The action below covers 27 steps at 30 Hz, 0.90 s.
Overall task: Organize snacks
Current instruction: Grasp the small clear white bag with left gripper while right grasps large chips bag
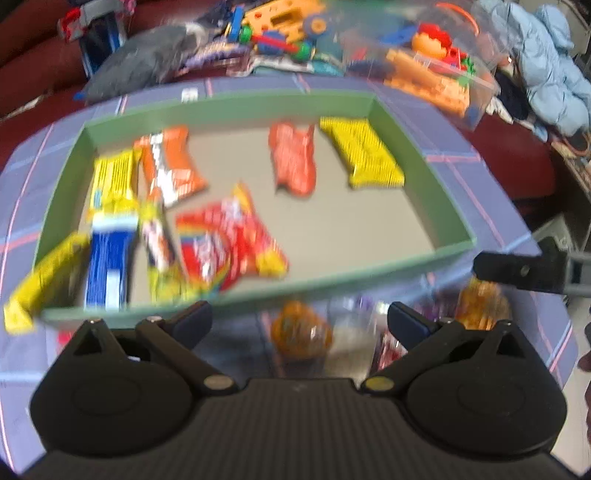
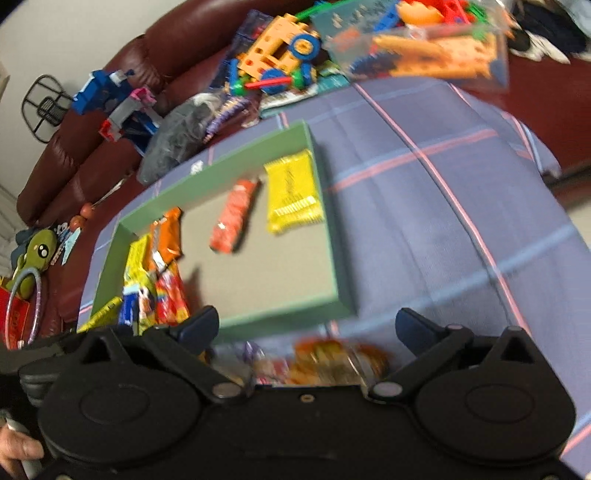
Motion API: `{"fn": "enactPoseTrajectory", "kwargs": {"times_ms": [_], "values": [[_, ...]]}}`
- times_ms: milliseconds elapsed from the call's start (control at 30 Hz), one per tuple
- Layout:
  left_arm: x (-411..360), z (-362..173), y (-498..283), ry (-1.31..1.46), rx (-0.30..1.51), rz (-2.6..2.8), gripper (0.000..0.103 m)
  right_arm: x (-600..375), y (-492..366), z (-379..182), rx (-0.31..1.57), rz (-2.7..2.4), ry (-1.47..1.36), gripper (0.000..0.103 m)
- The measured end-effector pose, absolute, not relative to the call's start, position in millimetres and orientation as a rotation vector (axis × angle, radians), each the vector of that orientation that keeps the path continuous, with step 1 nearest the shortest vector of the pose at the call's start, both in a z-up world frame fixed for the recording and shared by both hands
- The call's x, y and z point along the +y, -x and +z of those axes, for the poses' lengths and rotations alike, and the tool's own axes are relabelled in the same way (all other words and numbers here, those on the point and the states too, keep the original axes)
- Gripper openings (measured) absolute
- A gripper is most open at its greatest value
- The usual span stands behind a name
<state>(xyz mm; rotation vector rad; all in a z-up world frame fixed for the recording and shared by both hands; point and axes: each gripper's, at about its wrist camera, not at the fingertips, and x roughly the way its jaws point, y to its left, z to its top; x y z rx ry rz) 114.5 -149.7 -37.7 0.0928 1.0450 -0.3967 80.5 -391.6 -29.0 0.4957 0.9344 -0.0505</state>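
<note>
A green cardboard tray [image 1: 424, 155] lies on a plaid cloth and holds several snack packs: a yellow pack [image 1: 364, 157], an orange-red pack [image 1: 293, 160], a red bag [image 1: 229, 243], an orange pack [image 1: 171, 166] and a blue bar [image 1: 109, 258]. The tray also shows in the right wrist view [image 2: 332, 236]. My left gripper [image 1: 299, 325] is open and empty, just in front of the tray, above an orange-wrapped snack [image 1: 301, 332]. My right gripper [image 2: 308, 332] is open and empty above loose wrapped snacks [image 2: 332, 362] on the cloth. Its finger shows in the left wrist view [image 1: 517, 271].
A clear bin of plastic construction toys [image 1: 439, 74] and loose toys [image 1: 273, 29] stand behind the tray. A dark red sofa [image 2: 74, 147] with toys runs along the left. A light blue jacket [image 1: 546, 62] lies at the far right.
</note>
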Motion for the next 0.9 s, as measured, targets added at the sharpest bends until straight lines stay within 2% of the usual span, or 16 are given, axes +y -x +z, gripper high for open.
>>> {"fn": "enactPoseTrajectory", "kwargs": {"times_ms": [300, 400, 500, 533, 600, 667, 733, 767, 833, 900], "values": [[-140.8, -74.6, -93.5, -0.120, 1.137, -0.359, 0.103, -400.7, -47.2, -62.2, 0.953, -0.115, -0.578, 0.103], [-143.4, -75.5, -92.9, -0.132, 1.127, -0.354, 0.103, -394.3, -45.8, -66.2, 0.942, -0.112, -0.557, 0.093], [-150.4, -75.4, -91.8, -0.153, 1.111, -0.359, 0.103, -388.3, -43.6, -69.7, 0.934, -0.094, -0.535, 0.071], [-153.3, -75.8, -91.7, -0.164, 1.107, -0.359, 0.103, -386.6, -39.6, -71.2, 0.932, -0.083, -0.528, 0.060], [-160.3, -76.6, -92.2, -0.183, 1.096, -0.365, 0.101, -381.2, -38.4, -71.2, 0.931, -0.076, -0.494, 0.055], [-166.9, -77.9, -92.0, -0.190, 1.091, -0.378, 0.092, -377.6, -36.4, -68.5, 0.929, -0.074, -0.459, 0.053], [-173.1, -79.6, -91.1, -0.186, 1.094, -0.396, 0.076, -379.1, -34.5, -67.1, 0.933, -0.084, -0.437, 0.053], [-177.2, -80.1, -89.9, -0.191, 1.087, -0.405, 0.075, -379.4, -33.9, -66.7, 0.934, -0.098, -0.419, 0.053], [-184.9, -79.1, -85.0, -0.217, 1.058, -0.426, 0.048, -384.5, -28.2, -65.5, 0.933, -0.118, -0.395, 0.053], [-191.8, -77.5, -79.5, -0.239, 1.053, -0.469, 0.042, -390.9, -22.3, -65.7, 0.930, -0.127, -0.394, 0.053]]}}
